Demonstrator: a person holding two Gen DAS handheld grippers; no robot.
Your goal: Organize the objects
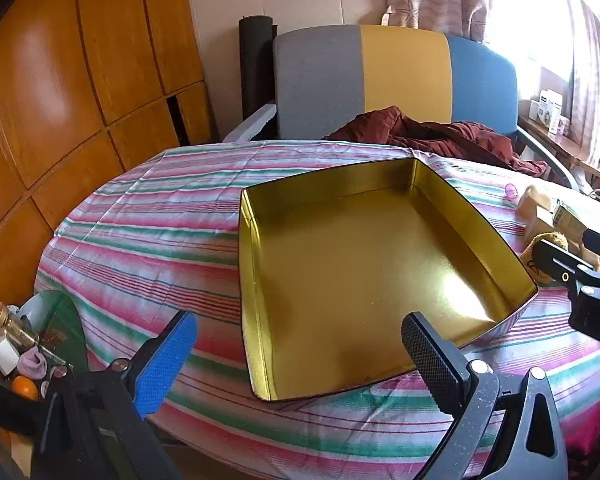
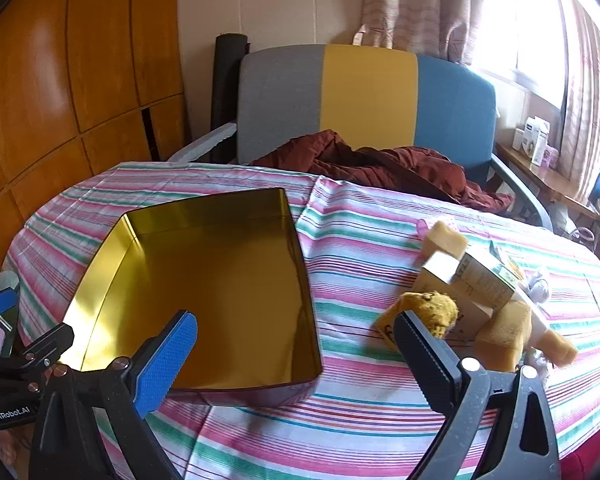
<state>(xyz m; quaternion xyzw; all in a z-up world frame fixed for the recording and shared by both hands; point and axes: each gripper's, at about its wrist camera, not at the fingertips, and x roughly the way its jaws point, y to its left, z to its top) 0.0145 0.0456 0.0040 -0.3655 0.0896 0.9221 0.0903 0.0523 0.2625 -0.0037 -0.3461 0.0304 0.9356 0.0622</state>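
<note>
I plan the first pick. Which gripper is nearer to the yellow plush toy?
Right. The right gripper hovers just beside the plush toy; the left gripper is over the gold tin.

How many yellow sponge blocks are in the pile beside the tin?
3 visible: one at the pile's far end, one nearest the right gripper, one at the right edge. More may be hidden.

Right tongs (image 2: 296, 356) agape over striped cloth (image 2: 360, 248); gold tin (image 2: 204, 280) left, plush pile (image 2: 480, 300) right.
</note>
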